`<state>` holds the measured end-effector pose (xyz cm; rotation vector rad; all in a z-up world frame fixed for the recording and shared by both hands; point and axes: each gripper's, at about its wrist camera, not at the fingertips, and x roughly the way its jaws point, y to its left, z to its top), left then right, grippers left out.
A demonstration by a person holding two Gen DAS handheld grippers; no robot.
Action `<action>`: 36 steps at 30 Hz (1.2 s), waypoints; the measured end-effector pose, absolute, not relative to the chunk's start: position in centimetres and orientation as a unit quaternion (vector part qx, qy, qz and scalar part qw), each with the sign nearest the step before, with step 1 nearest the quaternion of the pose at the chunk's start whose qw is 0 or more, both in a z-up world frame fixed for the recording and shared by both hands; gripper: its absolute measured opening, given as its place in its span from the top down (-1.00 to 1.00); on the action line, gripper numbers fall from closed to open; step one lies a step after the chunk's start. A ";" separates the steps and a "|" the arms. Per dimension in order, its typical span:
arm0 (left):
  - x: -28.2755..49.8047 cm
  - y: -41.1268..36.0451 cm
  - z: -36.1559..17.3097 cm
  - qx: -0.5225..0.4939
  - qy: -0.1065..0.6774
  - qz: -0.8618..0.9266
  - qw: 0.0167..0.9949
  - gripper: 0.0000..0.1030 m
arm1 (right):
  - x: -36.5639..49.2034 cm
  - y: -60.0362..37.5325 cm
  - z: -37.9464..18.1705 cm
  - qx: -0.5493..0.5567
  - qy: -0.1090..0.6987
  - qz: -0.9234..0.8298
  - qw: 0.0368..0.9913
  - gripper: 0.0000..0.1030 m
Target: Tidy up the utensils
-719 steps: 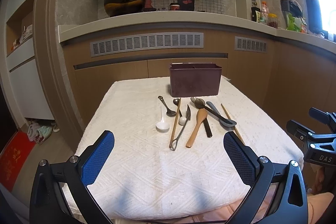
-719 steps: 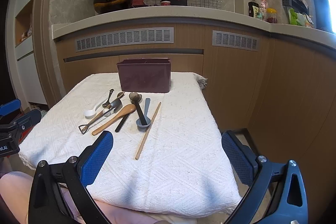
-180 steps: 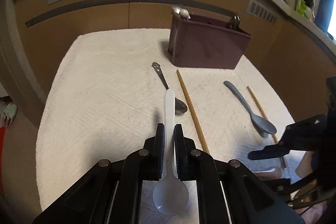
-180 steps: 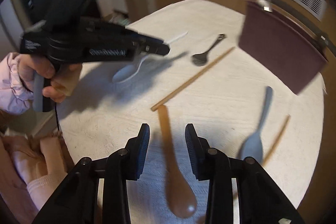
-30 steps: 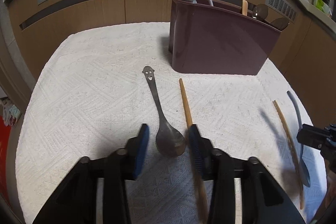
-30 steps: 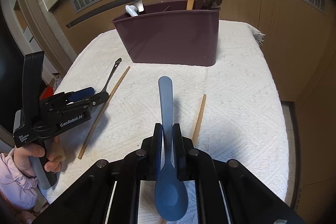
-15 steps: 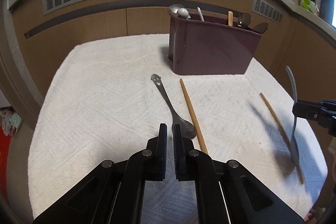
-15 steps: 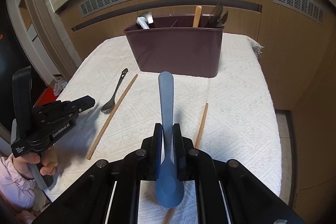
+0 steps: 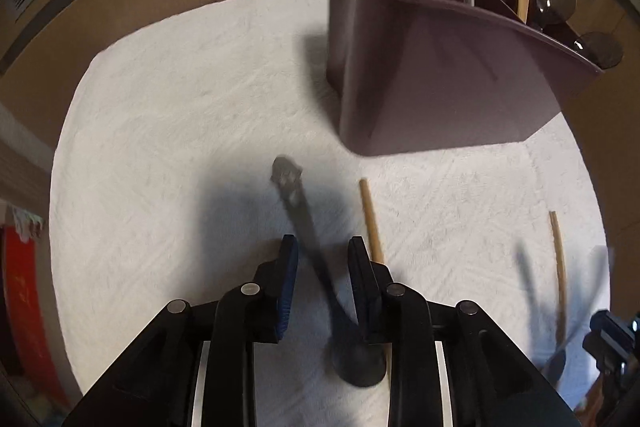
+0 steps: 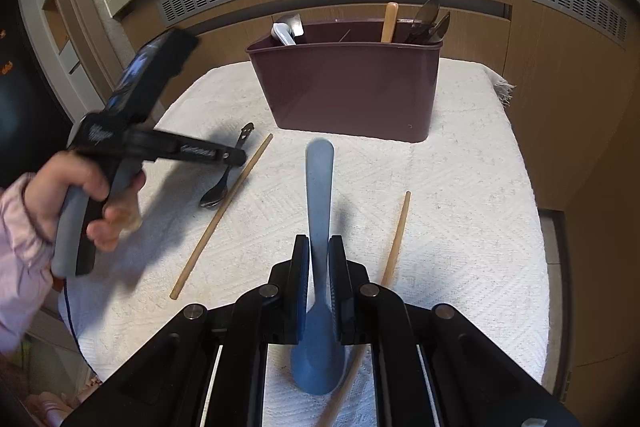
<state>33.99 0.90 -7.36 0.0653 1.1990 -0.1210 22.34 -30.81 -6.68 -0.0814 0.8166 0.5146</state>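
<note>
Meanwhile left tool [image 9: 322,247], jaws just opening, seemingly straddles metal spoon [image 9: 308,239]; right tool [image 10: 319,247] clamps blue spoon [image 10: 319,187].

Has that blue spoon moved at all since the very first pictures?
Yes. The blue spoon lay on the white cloth among the other utensils near the holder; now it is lifted off it, clamped in the right gripper.

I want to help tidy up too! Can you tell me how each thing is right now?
Left gripper: open, jaws just opening, astride the spoon handle.
Metal spoon: lying on the cloth, not gripped.
Right gripper: shut on the blue spoon.
Blue spoon: held up, handle pointing forward.
Two chopsticks: lying on the cloth.
Utensil holder: upright, several utensils inside.
</note>
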 end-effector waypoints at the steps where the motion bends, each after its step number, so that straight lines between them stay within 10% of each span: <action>1: 34.4 0.6 -7.4 0.034 0.565 -0.055 0.823 0.49 | 22.4 -30.8 -6.6 -0.040 0.391 0.248 0.886 0.84; 6: 33.1 -0.2 -7.4 0.050 0.518 -0.060 0.852 0.82 | 22.7 -31.0 -6.1 -0.029 0.375 0.259 0.889 0.86; 21: 19.8 2.8 -4.4 -0.044 0.395 -0.104 0.912 0.84 | 27.7 -27.1 -11.0 -0.098 0.464 0.223 0.852 0.55; 24: 18.9 3.3 -3.5 -0.054 0.379 -0.102 0.918 0.84 | 27.4 -26.4 -11.2 -0.116 0.453 0.216 0.857 0.80; 36: 17.6 3.7 -1.3 -0.060 0.348 -0.112 0.929 0.84 | 23.4 -30.7 -5.8 -0.049 0.388 0.228 0.892 0.81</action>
